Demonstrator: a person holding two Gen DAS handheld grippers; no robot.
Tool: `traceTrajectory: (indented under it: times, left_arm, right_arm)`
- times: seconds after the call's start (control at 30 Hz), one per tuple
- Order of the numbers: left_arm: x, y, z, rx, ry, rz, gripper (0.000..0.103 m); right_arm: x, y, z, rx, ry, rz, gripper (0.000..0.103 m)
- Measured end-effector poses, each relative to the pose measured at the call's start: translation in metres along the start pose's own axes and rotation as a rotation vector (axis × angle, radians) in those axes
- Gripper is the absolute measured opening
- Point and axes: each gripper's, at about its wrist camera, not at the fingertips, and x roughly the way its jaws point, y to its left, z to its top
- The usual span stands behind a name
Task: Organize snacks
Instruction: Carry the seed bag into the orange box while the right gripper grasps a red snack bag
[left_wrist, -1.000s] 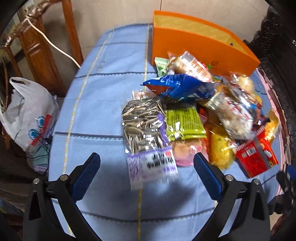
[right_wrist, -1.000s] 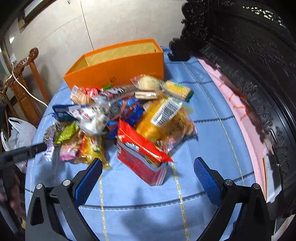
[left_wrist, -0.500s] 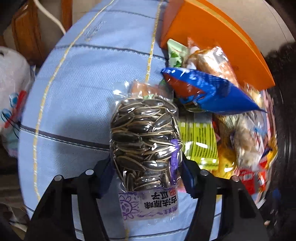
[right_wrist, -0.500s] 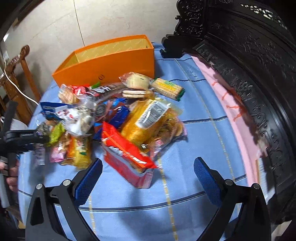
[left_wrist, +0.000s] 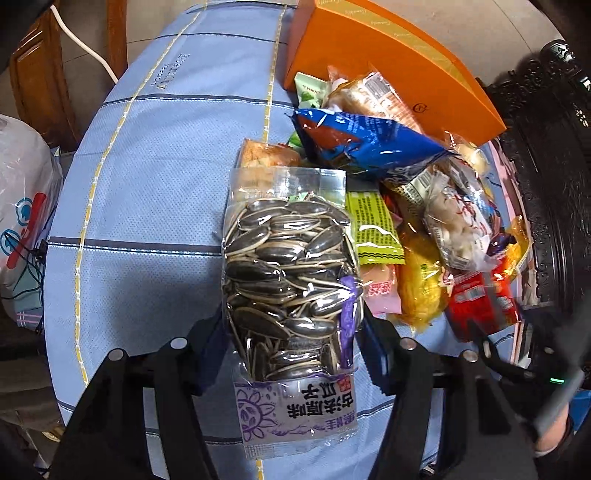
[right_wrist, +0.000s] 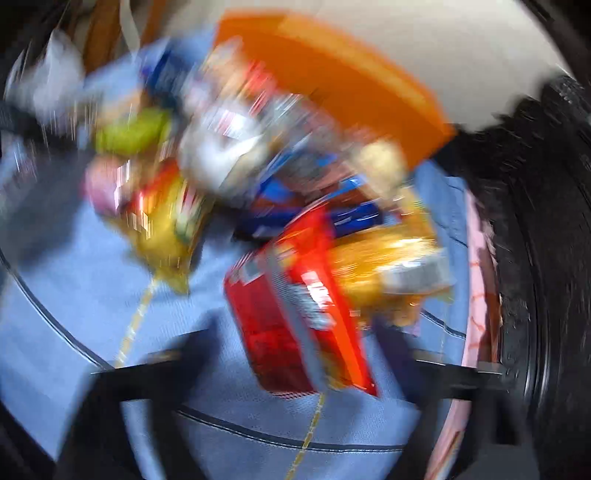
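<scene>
Blue-clothed tabletop (left_wrist: 147, 192) carries snacks; left gripper (left_wrist: 291, 354) clamps the seed bag (left_wrist: 288, 273). Right gripper (right_wrist: 295, 354) has been closing around a red pack (right_wrist: 291, 314); blur hides contact.

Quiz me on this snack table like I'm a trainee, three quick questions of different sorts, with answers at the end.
1. True or false: the left claw is clamped on the sunflower seed bag.
2. What colour is the box behind the snack pile?
3. In the left wrist view, the lime-green packet lies: A) inside the box; B) right against the sunflower seed bag, on its right; C) alone at the left edge of the table.

Key: 1 true; 2 orange; 3 B.
</scene>
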Motion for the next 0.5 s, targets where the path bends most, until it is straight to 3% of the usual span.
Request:
traceTrajectory:
  times: [0.07,0.13,0.23,0.3,0.5]
  left_arm:
    - [-0.005,0.000,-0.005,0.000,-0.008,-0.006,0.061]
    - [-0.007,0.003,-0.008,0.002,-0.013,-0.009,0.061]
    - [-0.008,0.000,-0.010,0.001,-0.022,-0.007,0.061]
    - [-0.007,-0.002,-0.010,0.002,-0.025,-0.003,0.061]
    - [-0.022,-0.008,-0.007,0.032,-0.063,0.004,0.061]
  right_arm:
    - [-0.007,-0.003,0.003,0.023,-0.001,0.039,0.038]
    - [-0.017,-0.019,0.001,0.104,-0.005,0.176,0.027]
    - [-0.028,-0.048,-0.010,0.242,-0.012,0.377,0.026]
    - [-0.033,-0.062,-0.017,0.329,-0.023,0.462,0.026]
    - [-0.051,-0.091,-0.024,0.447,-0.088,0.558,0.026]
